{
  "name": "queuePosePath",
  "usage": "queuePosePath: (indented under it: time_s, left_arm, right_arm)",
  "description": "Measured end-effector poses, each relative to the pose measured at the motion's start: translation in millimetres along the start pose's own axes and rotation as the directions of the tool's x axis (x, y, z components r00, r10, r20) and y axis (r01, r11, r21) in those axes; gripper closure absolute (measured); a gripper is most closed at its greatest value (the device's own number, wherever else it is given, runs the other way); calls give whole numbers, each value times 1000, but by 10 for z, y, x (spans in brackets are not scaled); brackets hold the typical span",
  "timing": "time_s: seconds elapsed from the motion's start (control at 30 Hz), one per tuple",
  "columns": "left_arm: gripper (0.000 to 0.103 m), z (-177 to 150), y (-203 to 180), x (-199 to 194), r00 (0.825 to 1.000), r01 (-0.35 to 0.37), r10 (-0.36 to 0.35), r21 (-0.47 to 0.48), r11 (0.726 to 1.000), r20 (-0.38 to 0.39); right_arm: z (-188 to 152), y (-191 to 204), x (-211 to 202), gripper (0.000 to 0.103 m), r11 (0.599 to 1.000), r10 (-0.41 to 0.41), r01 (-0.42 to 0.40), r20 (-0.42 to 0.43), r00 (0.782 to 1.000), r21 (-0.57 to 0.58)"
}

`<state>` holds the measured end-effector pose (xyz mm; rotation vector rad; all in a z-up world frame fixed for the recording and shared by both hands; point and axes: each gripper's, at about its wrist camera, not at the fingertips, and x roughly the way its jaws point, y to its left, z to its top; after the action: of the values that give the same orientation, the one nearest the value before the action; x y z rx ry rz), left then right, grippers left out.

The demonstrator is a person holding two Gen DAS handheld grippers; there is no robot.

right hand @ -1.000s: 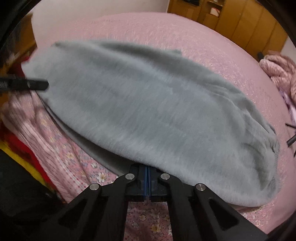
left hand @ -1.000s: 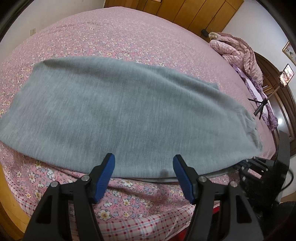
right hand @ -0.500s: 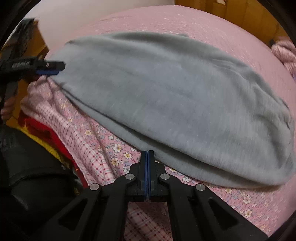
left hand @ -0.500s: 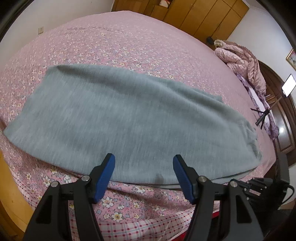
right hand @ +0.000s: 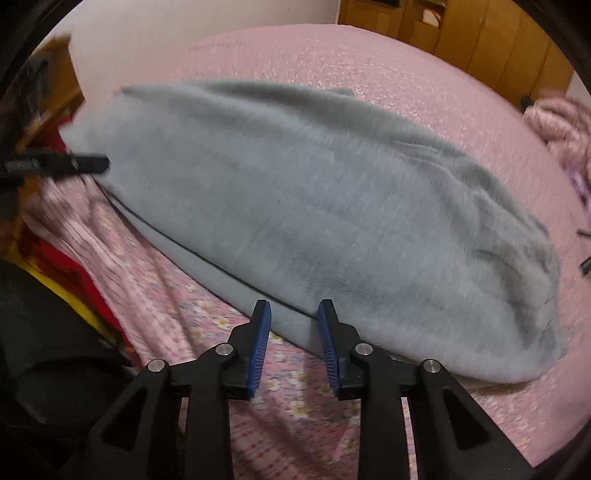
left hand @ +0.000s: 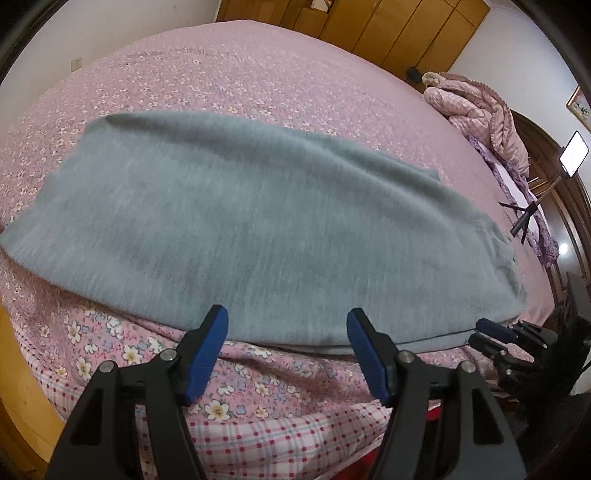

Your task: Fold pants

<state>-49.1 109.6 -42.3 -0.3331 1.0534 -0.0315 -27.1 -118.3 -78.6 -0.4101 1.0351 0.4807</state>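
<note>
The grey pants (left hand: 236,229) lie flat and folded lengthwise on the pink floral bed, also in the right wrist view (right hand: 332,221). My left gripper (left hand: 286,325) is open and empty, its blue pads at the pants' near edge. My right gripper (right hand: 293,317) is open, its blue pads either side of the near edge where two grey layers show; it also shows in the left wrist view (left hand: 491,334) at the right end of the pants. The left gripper's tip shows in the right wrist view (right hand: 88,162) at the pants' left end.
The pink floral bedspread (left hand: 258,85) stretches far behind the pants. A pink quilt (left hand: 476,107) is bunched at the far right. A phone on a tripod (left hand: 532,206) stands beside the bed. Wooden wardrobes (left hand: 388,26) line the back wall. A checked sheet (left hand: 277,432) hangs over the near edge.
My right gripper has opened from shut and now sits at the pants' near edge. My left gripper has stayed open and drawn back a little from the pants.
</note>
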Motion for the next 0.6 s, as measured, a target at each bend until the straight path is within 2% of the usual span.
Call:
queuePosePath:
  time_s: [0.2,0.37,0.5,0.6]
  left_arm:
    - [31,15,-44,10,1000,5,-5,3,1000,1]
    - [31,3,-29,3,1000,11,-11,-1,1000,4]
    - [31,-8,-8,-11,1000,15,-15,-2,1000,4]
    - [31,-9,13,-26,1000,19,-19,-4,1000,5]
  right_arm:
    - [127,179,103,71,990,-94,95,17,995,-107]
    - [302,288,147,71,976,-141,155,94,986,-153]
    - [371,256,159,71,981,-120,134,103,987,-142]
    - [275,161,33,71,986,-76,87,86,993,-142]
